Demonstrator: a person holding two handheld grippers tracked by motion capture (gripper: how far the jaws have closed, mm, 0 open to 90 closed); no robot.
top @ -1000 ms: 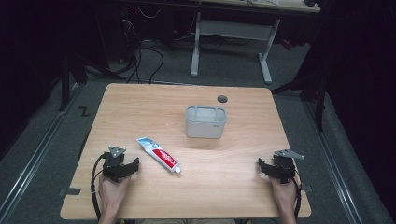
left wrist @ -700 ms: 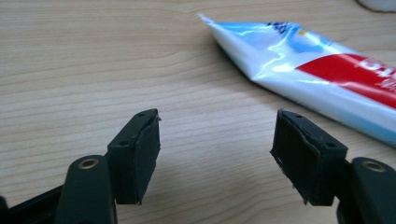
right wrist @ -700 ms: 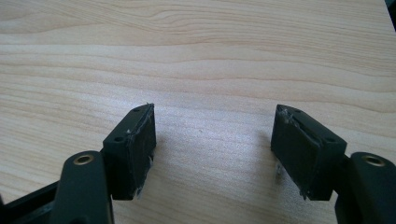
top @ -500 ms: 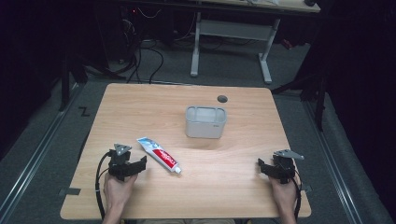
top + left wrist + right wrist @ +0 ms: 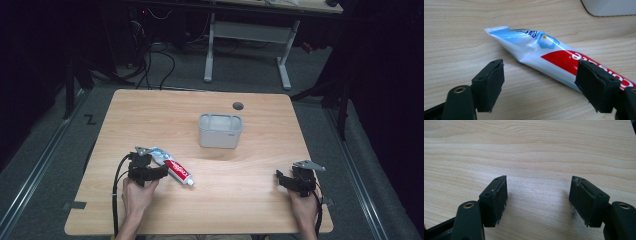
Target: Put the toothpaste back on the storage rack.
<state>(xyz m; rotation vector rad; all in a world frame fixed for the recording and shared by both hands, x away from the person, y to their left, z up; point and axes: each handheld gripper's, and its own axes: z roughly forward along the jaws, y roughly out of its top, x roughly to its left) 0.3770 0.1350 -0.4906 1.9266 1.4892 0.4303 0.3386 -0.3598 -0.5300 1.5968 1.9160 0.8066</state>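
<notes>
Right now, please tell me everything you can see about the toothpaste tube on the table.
The toothpaste tube is soft plastic, white and light blue with a red band bearing white letters. It lies flat on the wooden table, its crimped flat end dented and creased, its small cap toward the person's side. The open left gripper brackets its body; whether the fingers touch it is unclear. A grey container stands apart beyond it.

Left gripper (image 5: 540, 85) had its jaws spread wide over the wooden table (image 5: 461, 37), right jaw overlapping the toothpaste tube (image 5: 554, 56).
</notes>
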